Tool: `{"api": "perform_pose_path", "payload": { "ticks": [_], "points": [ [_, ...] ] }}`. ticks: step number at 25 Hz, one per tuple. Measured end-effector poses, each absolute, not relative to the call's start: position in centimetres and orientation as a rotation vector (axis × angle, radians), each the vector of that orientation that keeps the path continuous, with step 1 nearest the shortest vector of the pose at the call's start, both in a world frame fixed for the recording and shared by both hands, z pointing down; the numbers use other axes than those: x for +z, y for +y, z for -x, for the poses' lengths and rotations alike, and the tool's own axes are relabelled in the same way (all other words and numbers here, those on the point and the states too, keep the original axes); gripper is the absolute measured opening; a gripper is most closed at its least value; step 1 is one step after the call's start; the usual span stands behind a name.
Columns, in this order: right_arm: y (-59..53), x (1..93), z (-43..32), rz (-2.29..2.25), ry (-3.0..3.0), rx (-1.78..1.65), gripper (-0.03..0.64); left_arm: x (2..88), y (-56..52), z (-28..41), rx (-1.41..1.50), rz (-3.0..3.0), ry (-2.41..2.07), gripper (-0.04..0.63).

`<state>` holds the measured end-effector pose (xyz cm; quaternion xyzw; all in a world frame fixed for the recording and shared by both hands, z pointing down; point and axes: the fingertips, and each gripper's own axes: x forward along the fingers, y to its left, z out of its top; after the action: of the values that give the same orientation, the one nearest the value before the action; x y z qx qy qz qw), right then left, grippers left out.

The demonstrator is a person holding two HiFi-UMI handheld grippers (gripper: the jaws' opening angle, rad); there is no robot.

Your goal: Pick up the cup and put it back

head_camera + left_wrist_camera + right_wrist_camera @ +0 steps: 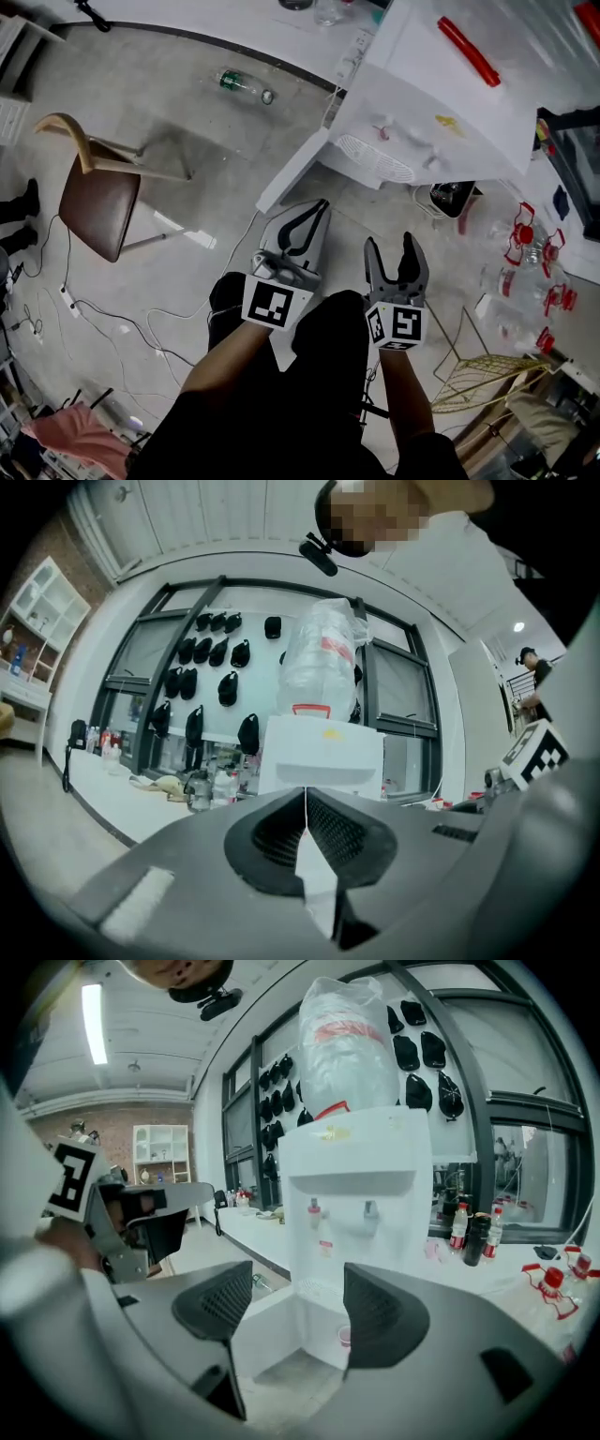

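Right gripper (286, 1312): closest to the lens, jaws spread wide, nothing between the pads, aimed at the dispenser's lower front.
Left gripper (305, 794): jaws pressed together tip to tip, empty, alongside the right one.
Cup (344, 1336): small and pinkish, low against the water dispenser's foot, well apart from both grippers. It is half hidden by the right jaw's edge, and I cannot tell what it stands on.
Water dispenser (356, 1185): white, two taps above a grilled drip tray (375, 157), big clear water bottle (347, 1044) on top.
Risk one: the cup looks light, so a jaw clipping its rim on the way in would likely tip it.
Risk two: it sits tight against the dispenser, so a wide jaw may hit the panel first.
Risk three: squeezing a thin cup too hard could crumple it.
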<state>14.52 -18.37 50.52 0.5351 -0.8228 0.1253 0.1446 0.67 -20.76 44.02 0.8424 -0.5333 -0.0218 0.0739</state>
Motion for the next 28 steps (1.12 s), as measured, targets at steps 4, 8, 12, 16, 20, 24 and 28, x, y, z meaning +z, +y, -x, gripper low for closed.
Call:
{"api": "perform_pose_path", "payload": {
  "ticks": [4, 8, 12, 16, 20, 24, 28],
  "points": [
    [-19.5, 57.0, -14.3, -1.534, -2.374, 0.327, 0.284, 49.9, -23.0, -1.0, -0.092, -2.603, -1.590, 0.008],
    [-20.4, 63.1, -14.1, -1.505, -2.391, 0.287, 0.284, 55.2, -24.2, -1.2, -0.140, -2.641, -1.585, 0.008],
    [-21.8, 68.2, -14.3, -1.511, -2.410, 0.259, 0.284, 58.9, -24.8, -1.9, -0.205, -2.685, -1.587, 0.008],
    [-23.4, 72.0, -14.3, -1.538, -2.430, 0.252, 0.284, 61.7, -25.0, -2.8, -0.178, -2.749, -1.532, 0.008],
    [-25.2, 75.3, -14.8, -1.563, -2.382, 0.271, 0.284, 62.5, -25.4, -3.0, -0.159, -2.787, -1.549, 0.008],
    [-27.2, 77.5, -15.3, -1.602, -2.326, 0.288, 0.284, 63.3, -25.5, -3.0, -0.176, -2.755, -1.514, 0.008],
    [-29.2, 79.9, -15.5, -1.606, -2.300, 0.317, 0.284, 63.3, -26.0, -2.7, -0.186, -2.732, -1.524, 0.008]
  ]
}}
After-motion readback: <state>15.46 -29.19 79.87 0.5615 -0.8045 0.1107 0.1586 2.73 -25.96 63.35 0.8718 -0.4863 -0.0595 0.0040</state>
